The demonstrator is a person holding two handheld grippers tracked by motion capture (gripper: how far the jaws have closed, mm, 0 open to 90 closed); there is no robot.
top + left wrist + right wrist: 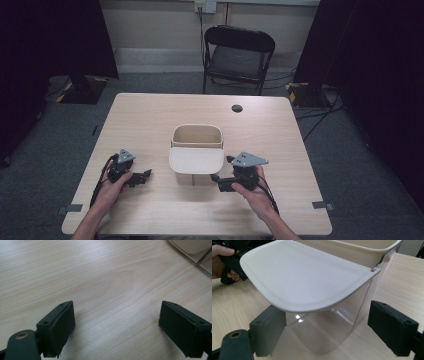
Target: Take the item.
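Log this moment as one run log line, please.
left gripper: open, on table, apart from container | right gripper: open, beside clear container, not touching | cream lid: flipped open toward person | contents: cannot tell

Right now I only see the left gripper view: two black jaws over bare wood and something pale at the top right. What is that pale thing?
Observer: It's a clear container with a cream top. Its cream lid is open and sticks out flat toward the person.
Operator: Is anything inside?
Observer: From the high view the inside looks empty, though I can't see right to the bottom.
Operator: And the other hand?
Observer: The right gripper sits just right of the container. Its jaws are open and point at the clear wall under the lid.
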